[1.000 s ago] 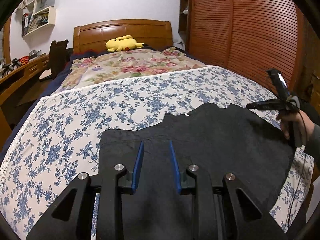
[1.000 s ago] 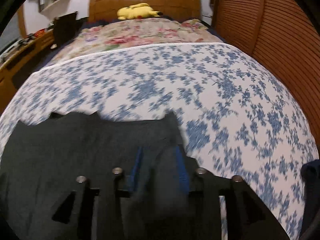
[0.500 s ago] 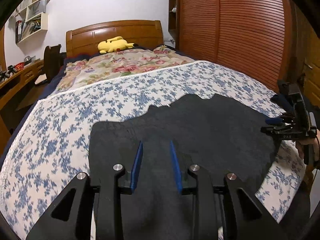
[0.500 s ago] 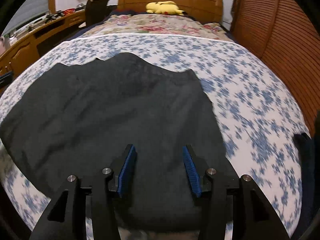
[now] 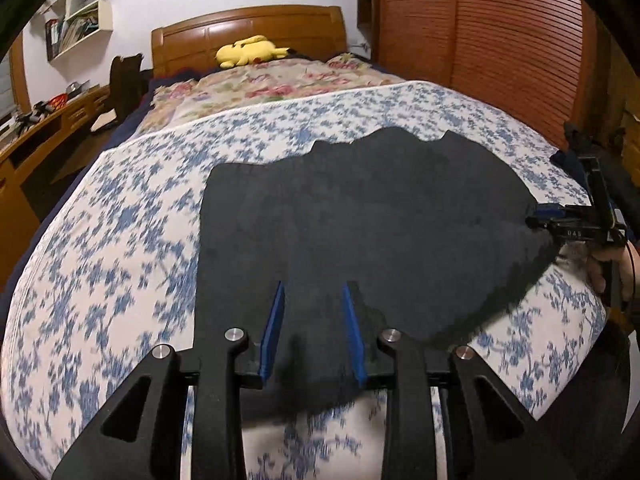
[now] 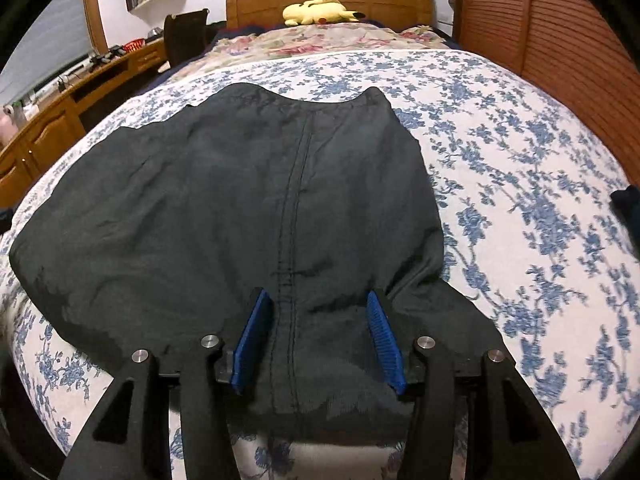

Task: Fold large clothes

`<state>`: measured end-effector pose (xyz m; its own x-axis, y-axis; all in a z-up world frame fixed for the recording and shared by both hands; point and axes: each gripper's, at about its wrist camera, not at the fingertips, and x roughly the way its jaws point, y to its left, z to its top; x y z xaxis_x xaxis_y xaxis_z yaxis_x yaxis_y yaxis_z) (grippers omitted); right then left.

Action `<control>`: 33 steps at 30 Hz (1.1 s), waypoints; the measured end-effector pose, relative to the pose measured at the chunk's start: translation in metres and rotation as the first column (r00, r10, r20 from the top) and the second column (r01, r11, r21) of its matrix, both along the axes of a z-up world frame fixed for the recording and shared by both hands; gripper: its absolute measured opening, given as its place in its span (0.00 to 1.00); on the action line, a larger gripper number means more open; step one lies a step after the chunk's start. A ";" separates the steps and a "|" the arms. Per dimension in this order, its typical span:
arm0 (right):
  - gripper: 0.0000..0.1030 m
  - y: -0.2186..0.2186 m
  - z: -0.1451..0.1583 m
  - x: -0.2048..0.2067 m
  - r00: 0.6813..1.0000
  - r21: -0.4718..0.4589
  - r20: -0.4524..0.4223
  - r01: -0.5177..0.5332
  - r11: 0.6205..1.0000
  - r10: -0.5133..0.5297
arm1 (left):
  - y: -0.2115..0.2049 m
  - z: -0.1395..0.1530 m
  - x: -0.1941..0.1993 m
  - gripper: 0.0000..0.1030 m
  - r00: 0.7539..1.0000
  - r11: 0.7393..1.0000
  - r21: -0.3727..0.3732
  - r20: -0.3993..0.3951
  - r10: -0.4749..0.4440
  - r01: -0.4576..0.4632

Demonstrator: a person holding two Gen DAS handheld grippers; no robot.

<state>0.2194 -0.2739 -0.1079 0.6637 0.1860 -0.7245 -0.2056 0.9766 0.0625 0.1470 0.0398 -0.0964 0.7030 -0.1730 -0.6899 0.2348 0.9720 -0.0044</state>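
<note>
A large black garment lies spread flat on the blue-flowered bedspread, near the foot of the bed. A stitched seam runs down its middle in the right wrist view. My left gripper is open, its blue pads on either side of the garment's near edge. My right gripper is open and wide over the garment's near hem, straddling the seam. The right gripper also shows in the left wrist view at the garment's right edge, held by a hand.
A wooden headboard with a yellow plush toy and a floral quilt lie at the far end. A slatted wooden wardrobe stands on the right, a desk on the left. A dark item lies at the bed's right edge.
The garment has been drawn toward the foot of the bed and laid flat. Both grippers pulled back to its near edge. The right gripper's jaws stand wider than before.
</note>
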 end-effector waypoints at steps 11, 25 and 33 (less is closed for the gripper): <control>0.52 0.017 -0.004 -0.032 0.996 -0.031 0.078 0.041 0.999 -0.039 | 0.033 -0.015 -0.024 0.30 0.992 0.996 0.048 -0.090 0.085 -0.081; 0.53 0.024 0.000 -0.040 0.995 -0.066 0.097 0.039 0.997 -0.032 | 0.055 -0.065 -0.021 0.33 0.972 0.986 0.109 -0.184 0.144 -0.125; 0.53 0.030 0.005 -0.039 0.995 -0.119 0.089 0.045 0.992 -0.034 | 0.055 -0.065 -0.019 0.34 0.970 0.985 0.090 -0.181 0.163 -0.148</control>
<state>0.1801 -0.2436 -0.1033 0.7297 0.0732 -0.6798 -0.1661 0.9834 -0.0724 0.1279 0.0951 -0.1615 0.5743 -0.0141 -0.8186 0.0825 0.9958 0.0408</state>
